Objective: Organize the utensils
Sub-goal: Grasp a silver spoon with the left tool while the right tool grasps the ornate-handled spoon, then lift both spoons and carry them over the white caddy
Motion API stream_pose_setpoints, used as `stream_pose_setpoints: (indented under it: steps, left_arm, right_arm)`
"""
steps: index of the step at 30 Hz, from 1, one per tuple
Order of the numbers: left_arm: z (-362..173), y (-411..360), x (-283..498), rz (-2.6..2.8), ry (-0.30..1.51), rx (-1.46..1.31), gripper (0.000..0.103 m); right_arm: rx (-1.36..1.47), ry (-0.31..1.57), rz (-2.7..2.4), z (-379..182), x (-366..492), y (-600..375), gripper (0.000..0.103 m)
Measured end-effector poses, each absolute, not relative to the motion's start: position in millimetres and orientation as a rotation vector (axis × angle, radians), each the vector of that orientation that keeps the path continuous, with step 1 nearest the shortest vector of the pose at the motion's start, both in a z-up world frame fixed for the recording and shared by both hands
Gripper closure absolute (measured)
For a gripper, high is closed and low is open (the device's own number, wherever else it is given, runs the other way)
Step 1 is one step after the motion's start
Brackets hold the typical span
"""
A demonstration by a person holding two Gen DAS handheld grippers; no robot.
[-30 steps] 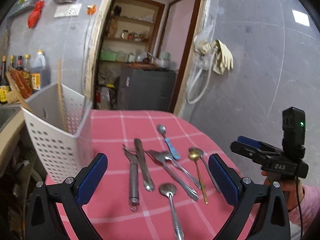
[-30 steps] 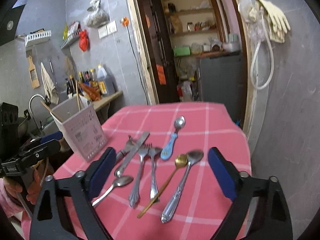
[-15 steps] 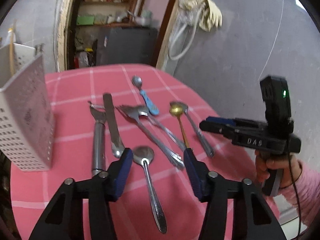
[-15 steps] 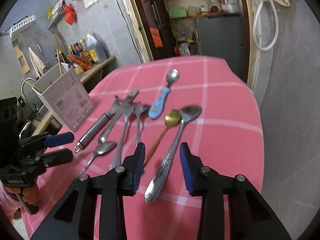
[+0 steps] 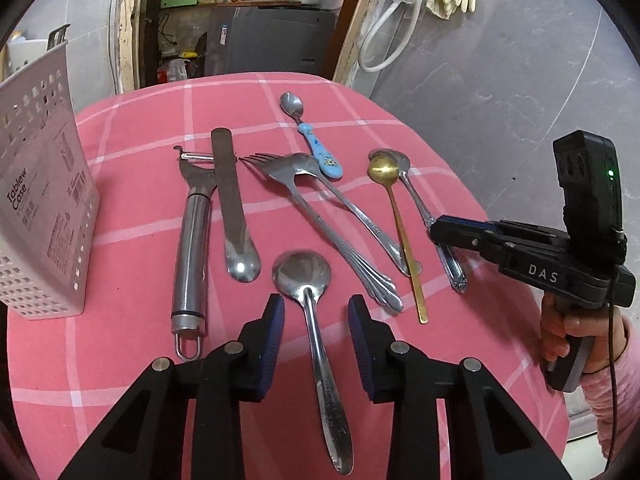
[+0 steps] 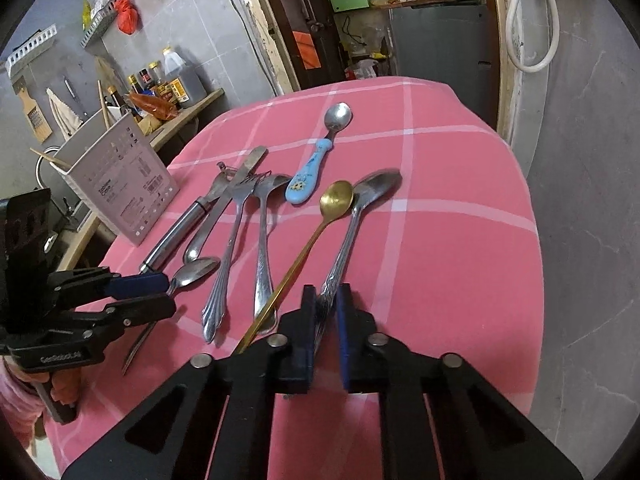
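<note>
Several utensils lie on the pink checked tablecloth (image 5: 132, 344). My left gripper (image 5: 316, 312) straddles the neck of a steel spoon (image 5: 308, 280) with a gap on both sides; the jaws are part open. My right gripper (image 6: 325, 300) has its jaws closed on the handle of an ornate steel spoon (image 6: 362, 200), which still rests on the cloth. Beside it lie a gold spoon (image 6: 334, 202), two forks (image 6: 262, 232), a blue-handled spoon (image 6: 310, 174), a butter knife (image 5: 232, 204) and a peeler (image 5: 192, 236). A white perforated utensil case (image 5: 40, 208) stands at the left.
The table's right edge drops off beside a grey wall (image 5: 520, 80). A counter with bottles (image 6: 168, 88) lies behind the case. A doorway with a dark cabinet (image 5: 272, 40) is at the far end.
Both grippers came down and forward to the utensils and narrowed. The right jaws closed on the ornate spoon's handle; the left jaws narrowed around the steel spoon's neck.
</note>
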State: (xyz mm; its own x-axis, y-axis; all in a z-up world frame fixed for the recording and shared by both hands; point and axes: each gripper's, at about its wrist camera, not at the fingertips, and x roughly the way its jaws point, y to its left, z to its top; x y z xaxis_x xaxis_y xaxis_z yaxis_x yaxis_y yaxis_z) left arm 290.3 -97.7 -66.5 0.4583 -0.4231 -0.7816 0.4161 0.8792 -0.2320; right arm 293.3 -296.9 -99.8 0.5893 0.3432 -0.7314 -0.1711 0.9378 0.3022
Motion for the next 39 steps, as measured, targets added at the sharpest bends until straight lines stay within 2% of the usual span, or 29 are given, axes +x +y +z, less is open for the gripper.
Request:
stream_pose_setpoints:
  steps: [2,4,8,19,22,27,35,39]
  left_arm:
    - [-67.6,-98.8,291.0,-0.51,0.971,-0.005,0.078]
    - [-68.4,-99.1,292.2,-0.507,0.981,-0.009,0.087]
    - [-70.6,-99.3,295.5,-0.491,1.007,-0.024,0.094]
    - [-72.1,-93.8,304.5,-0.499,1.069,-0.086,0.094]
    - [-73.5,-92.7,307.1,-0.501,1.084,-0.109,0.094]
    - [-76.9,-89.7,313.7,-0.515,1.111,-0.154,0.096]
    - [-76.9,-89.6,313.2,-0.537,1.088,-0.162,0.099]
    - [-76.7,-87.4,307.5,-0.579,1.081,-0.183,0.1]
  right_arm:
    - [0.212,0.903,0.313,-101.1,289.6,-298.6,0.095]
    - [0.208,0.914,0.325,-102.7,285.5,-297.9,0.096]
    - [0.198,0.926,0.339,-102.7,282.5,-296.7,0.096]
    - [0.181,0.936,0.312,-93.1,320.2,-301.3,0.095]
    - [0.171,0.973,0.329,-96.0,336.7,-297.8,0.09]
    - [0.171,1.01,0.351,-97.6,352.2,-295.2,0.088]
    - [0.277,1.026,0.371,-104.0,350.3,-307.5,0.098]
    - [0.381,1.023,0.409,-109.6,336.9,-317.4,0.099]
